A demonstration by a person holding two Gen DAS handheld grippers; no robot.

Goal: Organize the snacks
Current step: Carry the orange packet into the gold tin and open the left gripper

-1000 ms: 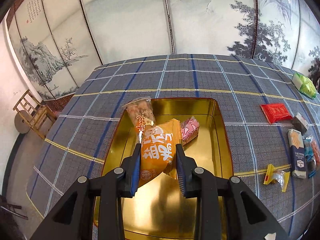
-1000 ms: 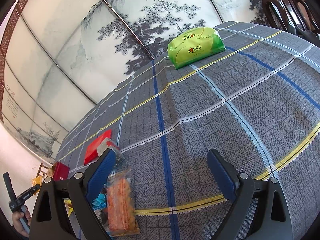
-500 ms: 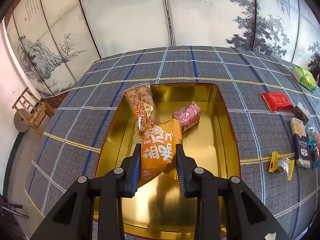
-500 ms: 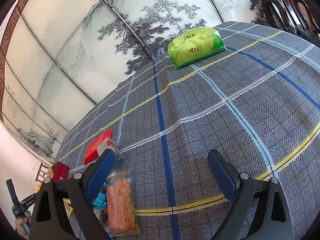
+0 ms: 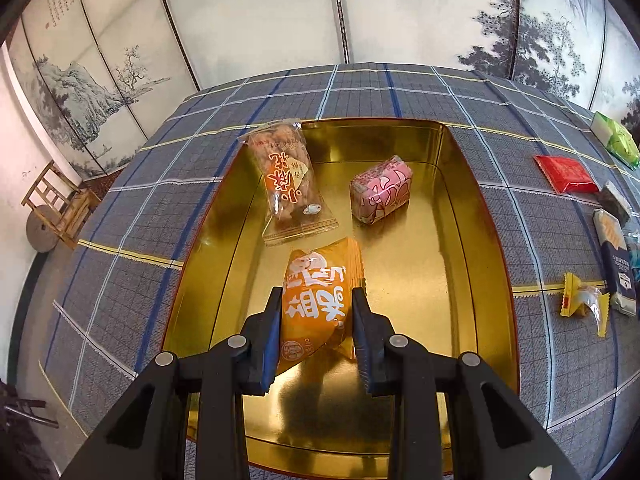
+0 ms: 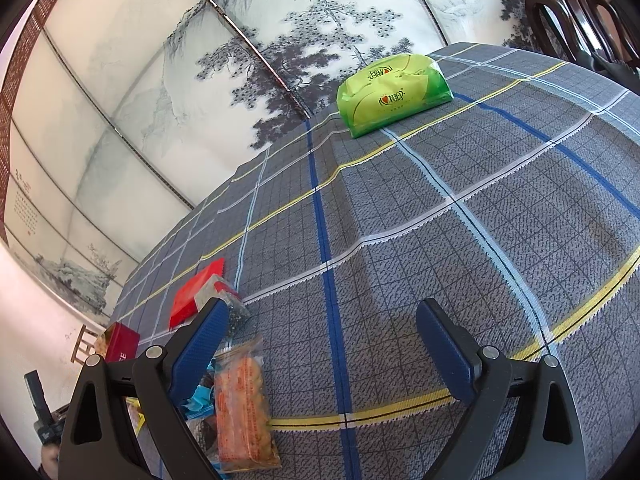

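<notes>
My left gripper is shut on an orange snack packet and holds it over the near middle of a gold tin tray. In the tray lie a clear packet of orange crackers at the far left and a pink wrapped cake at the far right. My right gripper is open and empty above the plaid tablecloth. A clear bag of orange snacks lies just below its left finger.
Right of the tray lie a red packet, a dark blue packet, a yellow candy and a green tissue pack. The right wrist view shows the green tissue pack, a red packet and a dark chair.
My left gripper has pulled back and up with the orange packet, so more of the tray and both packets in it show. The right gripper has stayed open and still.
</notes>
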